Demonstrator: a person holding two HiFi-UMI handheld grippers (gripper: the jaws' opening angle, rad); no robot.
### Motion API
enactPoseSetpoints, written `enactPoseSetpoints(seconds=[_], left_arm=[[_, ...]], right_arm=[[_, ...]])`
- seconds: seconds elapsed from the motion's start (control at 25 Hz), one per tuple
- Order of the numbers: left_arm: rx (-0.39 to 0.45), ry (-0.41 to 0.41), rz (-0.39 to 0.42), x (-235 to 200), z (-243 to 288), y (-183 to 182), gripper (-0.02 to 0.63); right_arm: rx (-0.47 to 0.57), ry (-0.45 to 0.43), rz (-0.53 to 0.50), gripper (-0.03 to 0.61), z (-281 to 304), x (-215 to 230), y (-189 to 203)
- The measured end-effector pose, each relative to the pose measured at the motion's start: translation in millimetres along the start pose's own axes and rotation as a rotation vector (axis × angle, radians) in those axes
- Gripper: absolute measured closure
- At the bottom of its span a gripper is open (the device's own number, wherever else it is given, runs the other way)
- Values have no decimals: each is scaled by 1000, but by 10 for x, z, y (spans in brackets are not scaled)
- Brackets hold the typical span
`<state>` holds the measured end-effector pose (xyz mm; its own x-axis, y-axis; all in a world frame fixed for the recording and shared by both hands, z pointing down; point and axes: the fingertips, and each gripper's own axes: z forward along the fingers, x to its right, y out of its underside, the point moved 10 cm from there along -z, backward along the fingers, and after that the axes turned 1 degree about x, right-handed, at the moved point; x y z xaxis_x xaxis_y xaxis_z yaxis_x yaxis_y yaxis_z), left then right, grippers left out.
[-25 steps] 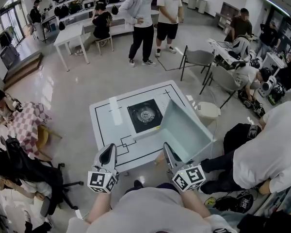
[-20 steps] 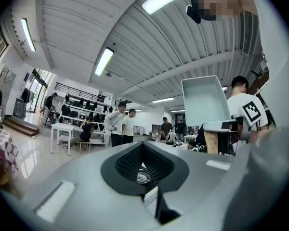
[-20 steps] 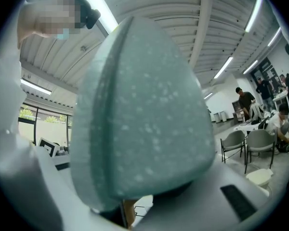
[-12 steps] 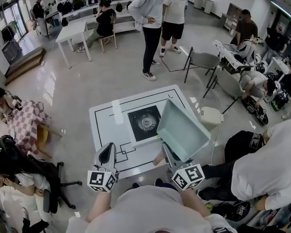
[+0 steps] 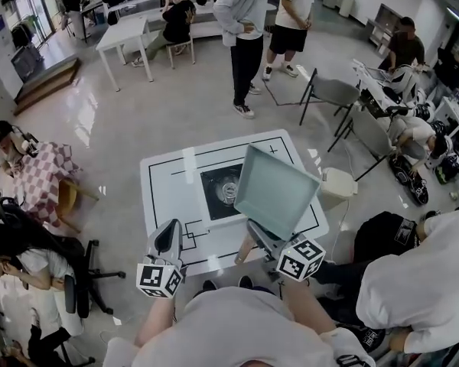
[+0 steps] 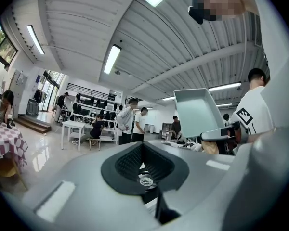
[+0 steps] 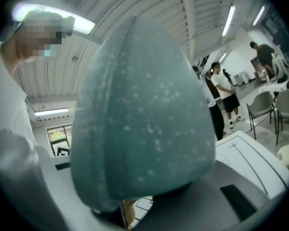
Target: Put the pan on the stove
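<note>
Pan (image 5: 277,191) has shifted left, partly over stove (image 5: 218,193), clamped in right gripper (image 5: 258,234); left gripper (image 5: 168,241) closed, empty.

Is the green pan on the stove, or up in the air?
Up in the air: the right tongs hold the square pale-green pan tilted above the white table; the black stove is bare.

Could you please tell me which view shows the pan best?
Head view: the whole pan shows, tilted above the table. Left gripper view shows it small; right gripper view only its speckled surface.
</note>
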<state>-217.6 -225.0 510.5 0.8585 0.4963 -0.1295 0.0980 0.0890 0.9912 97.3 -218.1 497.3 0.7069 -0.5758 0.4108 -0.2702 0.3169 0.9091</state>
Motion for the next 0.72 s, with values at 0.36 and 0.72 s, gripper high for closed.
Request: enactPoseSetpoints(seconds=[0.36,0.72], left_arm=[[-21,-81,1,-14,25,20,604],[-41,-119,10,-4,113,47,604]], right_arm=[[-304,-250,254,459,591,720,307],[-520,-457,648,459,1220,1360,895]])
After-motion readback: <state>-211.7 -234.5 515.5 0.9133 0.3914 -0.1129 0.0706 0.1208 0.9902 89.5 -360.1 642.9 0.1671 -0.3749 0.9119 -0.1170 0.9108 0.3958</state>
